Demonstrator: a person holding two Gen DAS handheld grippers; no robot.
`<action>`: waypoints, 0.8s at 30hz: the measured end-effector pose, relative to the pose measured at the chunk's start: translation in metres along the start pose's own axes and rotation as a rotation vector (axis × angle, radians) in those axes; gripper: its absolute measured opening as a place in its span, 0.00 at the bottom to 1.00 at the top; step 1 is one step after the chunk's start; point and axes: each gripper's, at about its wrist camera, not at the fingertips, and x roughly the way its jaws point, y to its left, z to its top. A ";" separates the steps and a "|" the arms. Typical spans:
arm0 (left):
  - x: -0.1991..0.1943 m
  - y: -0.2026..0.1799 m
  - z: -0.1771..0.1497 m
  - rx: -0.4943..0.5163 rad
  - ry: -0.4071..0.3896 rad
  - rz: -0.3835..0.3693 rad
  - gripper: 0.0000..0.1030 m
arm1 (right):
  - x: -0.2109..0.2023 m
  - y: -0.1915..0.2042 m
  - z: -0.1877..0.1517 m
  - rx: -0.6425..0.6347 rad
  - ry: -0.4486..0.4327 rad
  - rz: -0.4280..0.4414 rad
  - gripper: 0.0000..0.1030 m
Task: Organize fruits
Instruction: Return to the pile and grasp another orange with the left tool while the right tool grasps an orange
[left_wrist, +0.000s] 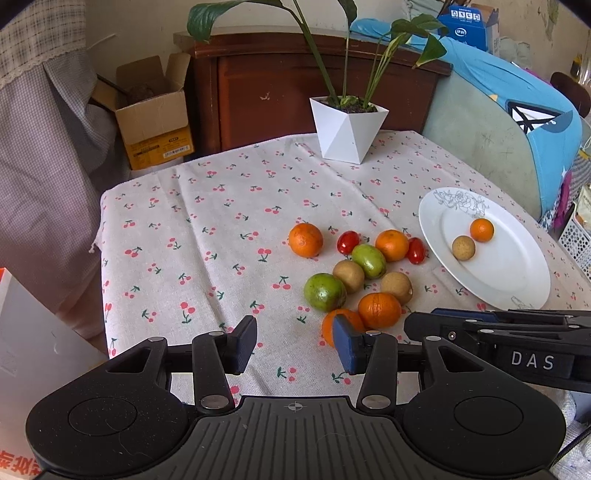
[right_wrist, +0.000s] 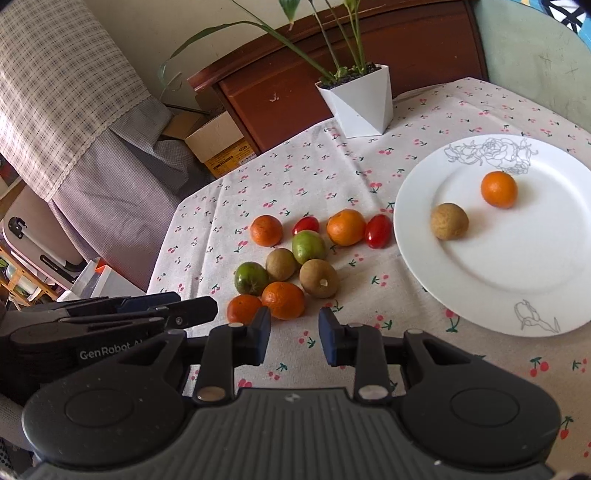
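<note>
A white plate (left_wrist: 517, 273) (right_wrist: 517, 266) at the right holds one orange (left_wrist: 481, 229) (right_wrist: 498, 189) and one brown fruit (left_wrist: 463, 247) (right_wrist: 449, 220). Left of it on the cherry-print cloth lies a cluster of several oranges, two green fruits, two brown fruits and two red tomatoes; its nearest orange (left_wrist: 379, 310) (right_wrist: 283, 300) lies just ahead of both grippers. My left gripper (left_wrist: 295, 343) is open and empty above the cloth, near the cluster. My right gripper (right_wrist: 293, 334) is open and empty, close behind the nearest orange. Each gripper's side shows in the other's view.
A white faceted plant pot (left_wrist: 347, 129) (right_wrist: 364, 105) stands at the back of the table. Behind it is a dark wooden cabinet (left_wrist: 295, 85). A cardboard box (left_wrist: 155, 114) sits on the floor at the back left. A blue-covered seat (left_wrist: 517, 122) is at the right.
</note>
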 end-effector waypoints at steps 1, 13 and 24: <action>0.001 0.000 -0.001 0.000 0.006 -0.005 0.42 | 0.003 0.001 0.001 0.003 0.003 0.001 0.29; 0.008 0.003 -0.008 0.020 0.038 -0.026 0.42 | 0.027 0.007 0.006 0.037 0.015 -0.013 0.30; 0.013 -0.005 -0.013 0.024 0.036 -0.080 0.42 | 0.012 0.000 0.006 0.035 0.021 -0.026 0.28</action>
